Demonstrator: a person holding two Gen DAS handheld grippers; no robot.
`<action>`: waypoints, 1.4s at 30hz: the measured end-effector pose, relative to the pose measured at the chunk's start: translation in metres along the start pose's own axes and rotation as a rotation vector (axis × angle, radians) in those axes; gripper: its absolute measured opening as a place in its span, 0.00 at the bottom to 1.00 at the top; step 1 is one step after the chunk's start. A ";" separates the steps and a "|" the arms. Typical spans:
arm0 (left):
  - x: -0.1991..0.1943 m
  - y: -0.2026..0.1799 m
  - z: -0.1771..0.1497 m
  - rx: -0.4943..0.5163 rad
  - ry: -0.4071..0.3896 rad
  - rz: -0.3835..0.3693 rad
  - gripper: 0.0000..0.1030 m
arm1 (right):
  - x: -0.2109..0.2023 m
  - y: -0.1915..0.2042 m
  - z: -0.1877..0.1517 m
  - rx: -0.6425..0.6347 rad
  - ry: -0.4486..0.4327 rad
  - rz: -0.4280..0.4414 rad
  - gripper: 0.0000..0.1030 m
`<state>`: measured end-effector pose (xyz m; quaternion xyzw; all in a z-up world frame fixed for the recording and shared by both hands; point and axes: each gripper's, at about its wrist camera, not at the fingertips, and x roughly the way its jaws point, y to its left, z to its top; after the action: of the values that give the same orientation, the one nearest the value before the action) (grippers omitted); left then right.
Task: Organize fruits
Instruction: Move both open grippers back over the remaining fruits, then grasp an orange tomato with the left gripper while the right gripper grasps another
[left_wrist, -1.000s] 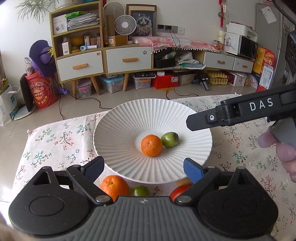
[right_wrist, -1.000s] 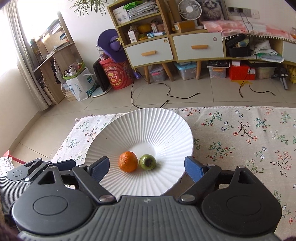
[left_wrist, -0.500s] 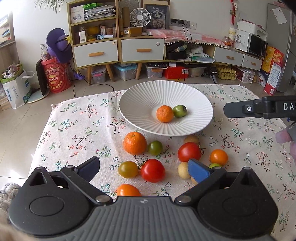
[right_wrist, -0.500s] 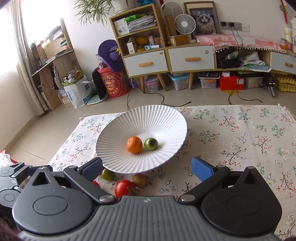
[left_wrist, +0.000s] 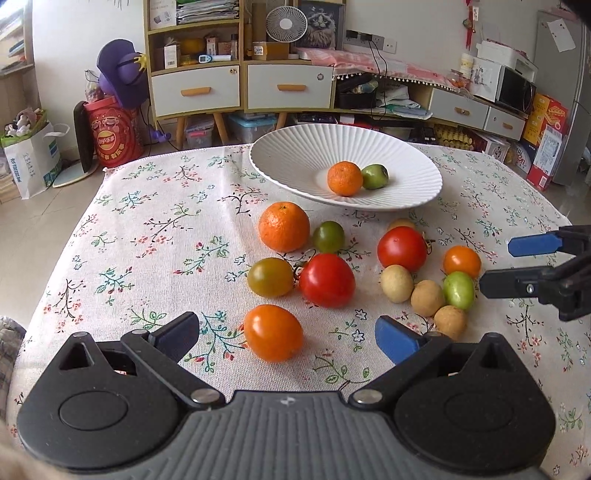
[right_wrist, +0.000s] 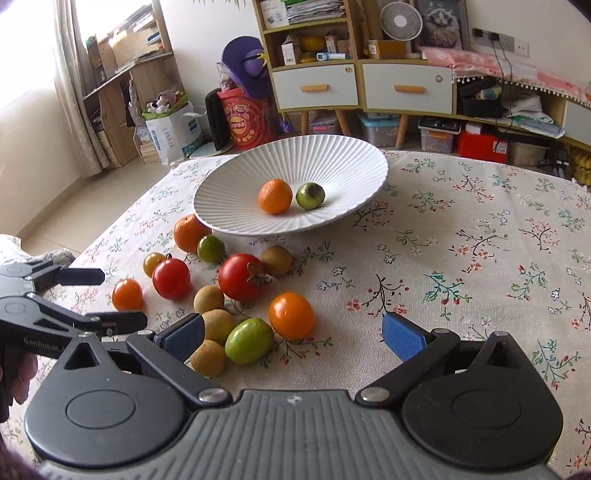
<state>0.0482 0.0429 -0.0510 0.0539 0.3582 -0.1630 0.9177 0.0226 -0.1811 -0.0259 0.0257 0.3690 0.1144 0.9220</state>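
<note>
A flowered cloth covers the bench (left_wrist: 155, 229); the ribbed white plate (left_wrist: 295, 155) at 12 o'clock holds a mandarin (left_wrist: 344, 178) and a green fruit (left_wrist: 375, 176). Loose fruits lie at the centre. Both jaws gape, empty: the left hand-held gripper (left_wrist: 286, 330) frames an orange tomato (left_wrist: 272, 332), the right hand-held gripper (right_wrist: 291, 334) another (right_wrist: 291, 315). Best to straddle each squarely and squeeze gently, since they would roll.

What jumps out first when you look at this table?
A white ribbed plate at the table's far side, holding one small orange and one green fruit. Nearer, red, orange, green and tan fruits lie scattered on the floral tablecloth, with both claws open and empty above them.
</note>
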 end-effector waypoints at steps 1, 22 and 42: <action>0.002 0.001 -0.003 -0.002 -0.007 0.007 0.93 | 0.001 0.002 -0.006 -0.021 0.009 -0.003 0.99; 0.002 -0.005 -0.022 -0.023 -0.018 0.049 0.93 | 0.007 0.003 -0.025 -0.149 0.060 -0.009 1.00; -0.006 0.004 -0.009 -0.096 0.014 0.015 0.51 | 0.013 0.002 -0.002 -0.081 0.069 -0.020 0.56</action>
<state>0.0394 0.0498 -0.0536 0.0136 0.3716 -0.1383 0.9179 0.0296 -0.1767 -0.0361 -0.0194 0.3956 0.1211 0.9102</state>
